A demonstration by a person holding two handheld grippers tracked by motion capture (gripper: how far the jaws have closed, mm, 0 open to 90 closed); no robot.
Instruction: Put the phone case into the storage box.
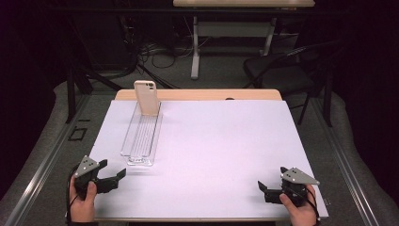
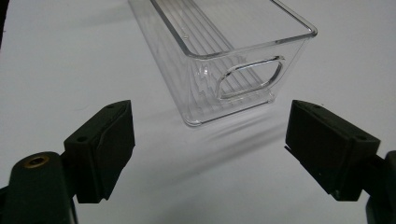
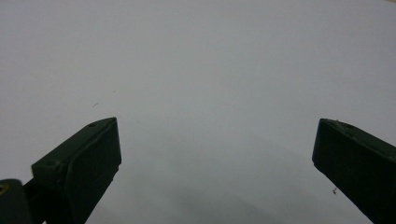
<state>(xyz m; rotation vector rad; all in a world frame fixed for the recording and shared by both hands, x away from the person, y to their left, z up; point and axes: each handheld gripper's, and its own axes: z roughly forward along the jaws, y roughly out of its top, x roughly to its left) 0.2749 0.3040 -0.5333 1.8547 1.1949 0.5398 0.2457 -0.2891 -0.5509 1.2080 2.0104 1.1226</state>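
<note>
A long clear plastic bin [image 1: 141, 134] lies on the white table sheet [image 1: 211, 146], left of centre, running away from me. A beige phone [image 1: 146, 98] stands upright in its far end, camera side facing me. My left gripper [image 1: 114, 177] rests at the near left corner, open, its jaws aimed at the bin's near end with the handle cutout [image 2: 250, 77]; nothing is between them [image 2: 210, 140]. My right gripper [image 1: 262, 188] sits at the near right, open and empty over bare sheet [image 3: 217, 154].
The wooden table edge [image 1: 197, 94] shows beyond the sheet. Behind it stand a dark chair [image 1: 282, 70], a desk leg [image 1: 195, 47] and floor cables [image 1: 155, 52]. A person's hands [image 1: 83, 202] hold both grippers at the near edge.
</note>
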